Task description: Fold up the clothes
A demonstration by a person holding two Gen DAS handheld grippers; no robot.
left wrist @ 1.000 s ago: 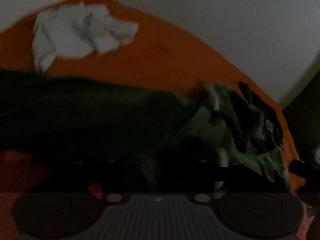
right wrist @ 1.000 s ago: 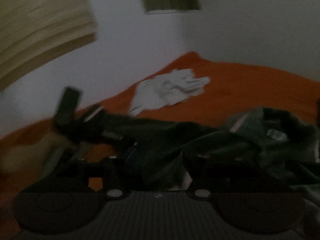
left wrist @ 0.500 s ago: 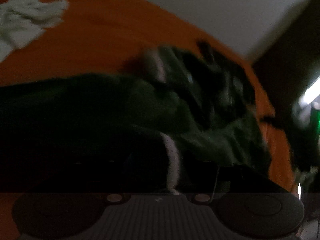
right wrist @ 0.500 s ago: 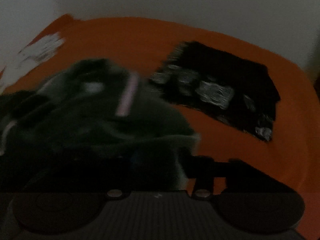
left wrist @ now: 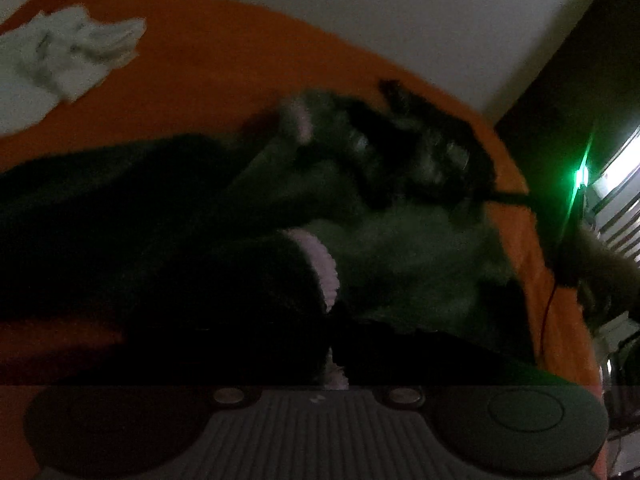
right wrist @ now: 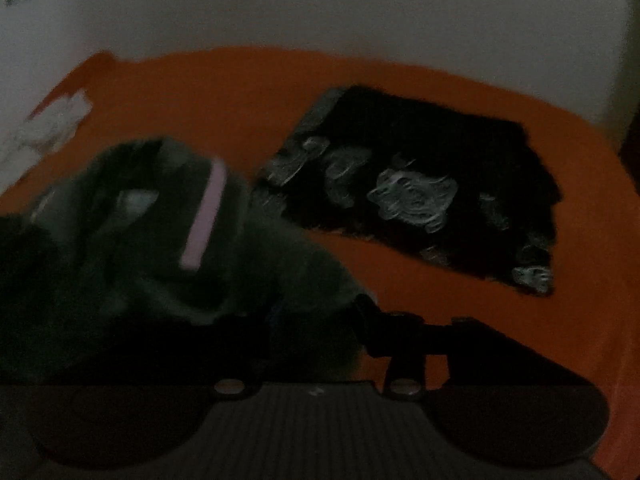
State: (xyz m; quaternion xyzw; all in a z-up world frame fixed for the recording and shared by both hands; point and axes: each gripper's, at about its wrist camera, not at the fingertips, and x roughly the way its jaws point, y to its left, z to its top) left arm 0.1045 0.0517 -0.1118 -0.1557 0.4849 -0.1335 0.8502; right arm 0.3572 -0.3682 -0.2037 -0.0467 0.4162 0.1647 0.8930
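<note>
A dark green garment (left wrist: 400, 256), trimmed with a pale pink band (left wrist: 324, 268), lies crumpled across an orange bedsheet (left wrist: 224, 68) in dim light, filling the middle of the left wrist view. The left gripper (left wrist: 332, 344) is buried in its dark folds; its jaws are closing with cloth between them, though the gloom hides whether the pads press on it. In the right wrist view the same garment (right wrist: 168, 248) bunches at the left, the pink band (right wrist: 204, 216) running up it. The right gripper (right wrist: 316, 332) sits at the garment's edge, jaws opening; whether it has hold of cloth cannot be told. A folded black printed garment (right wrist: 420, 192) lies flat on the sheet just beside the green one. A crumpled white cloth (left wrist: 68, 56) rests well apart at the far corner, by a pale wall (left wrist: 400, 12).
</note>
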